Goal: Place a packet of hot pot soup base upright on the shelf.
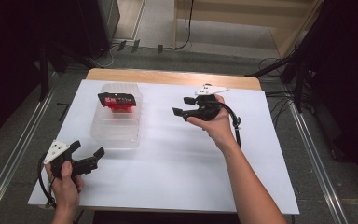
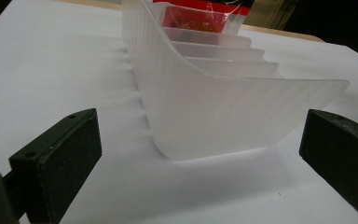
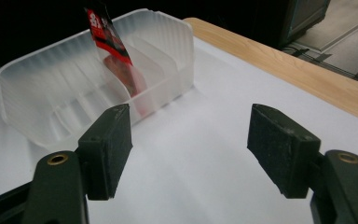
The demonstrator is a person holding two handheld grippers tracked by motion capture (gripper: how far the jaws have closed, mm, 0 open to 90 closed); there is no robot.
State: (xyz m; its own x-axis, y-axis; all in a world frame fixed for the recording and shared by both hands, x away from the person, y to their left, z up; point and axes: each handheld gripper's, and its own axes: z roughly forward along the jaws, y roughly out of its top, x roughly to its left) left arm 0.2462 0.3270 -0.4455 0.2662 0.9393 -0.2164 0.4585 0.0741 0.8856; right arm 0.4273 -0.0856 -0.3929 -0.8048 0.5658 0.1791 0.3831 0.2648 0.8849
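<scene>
2 grippers, jaws apart, empty; red packet [image 1: 117,102] in divided bin [image 1: 116,130].

the tray [image 1: 117,126] looked like frosted, translucent plastic, its walls finely ribbed and its thin inner dividers smooth, with a soft sheen along the curved rim. inside the tray, at its far end, the packet [image 1: 117,101] was glossy film, red and black, catching light on its crinkled face. beneath the tray the table [image 1: 177,163] carried a white, matt, smooth sheet, and beyond the tray its far edge showed pale wood with a light grain. the left claw [image 2: 200,154] had matt black jaws with coarse, grainy pads. the right claw [image 3: 189,149] looked alike, dull black plastic with small brass-coloured rivets.
</scene>
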